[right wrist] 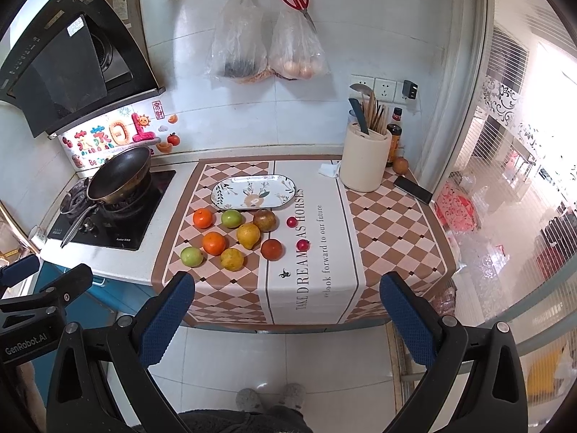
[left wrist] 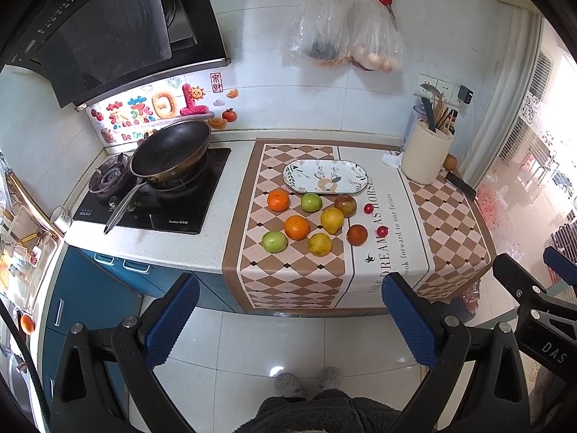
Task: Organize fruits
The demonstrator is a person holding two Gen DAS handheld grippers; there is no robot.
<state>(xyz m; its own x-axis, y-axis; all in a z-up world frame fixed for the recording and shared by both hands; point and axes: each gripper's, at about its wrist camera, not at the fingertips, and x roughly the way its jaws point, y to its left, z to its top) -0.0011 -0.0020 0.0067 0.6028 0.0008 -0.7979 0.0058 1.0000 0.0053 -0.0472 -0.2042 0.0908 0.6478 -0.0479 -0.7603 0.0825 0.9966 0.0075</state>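
Several fruits lie on the checkered mat (left wrist: 288, 281) on the counter: two oranges (left wrist: 296, 227), two green apples (left wrist: 274, 241), two yellow pears (left wrist: 331, 220), two dark red-brown fruits (left wrist: 357, 235) and two small red cherry tomatoes (left wrist: 382, 231). Behind them sits an empty oval floral plate (left wrist: 325, 176) (right wrist: 253, 192). The fruits also show in the right wrist view, such as an orange (right wrist: 214, 243). My left gripper (left wrist: 288, 321) and right gripper (right wrist: 286, 319) are both open and empty, held back from the counter above the floor.
A black wok (left wrist: 171, 153) sits on the gas stove (left wrist: 151, 195) at left. A cream utensil holder (left wrist: 427, 155), a bottle (right wrist: 393, 137), a phone (right wrist: 413, 189) and a crumpled tissue (right wrist: 329, 170) stand at the back right. Bags (left wrist: 346, 36) and scissors hang on the wall.
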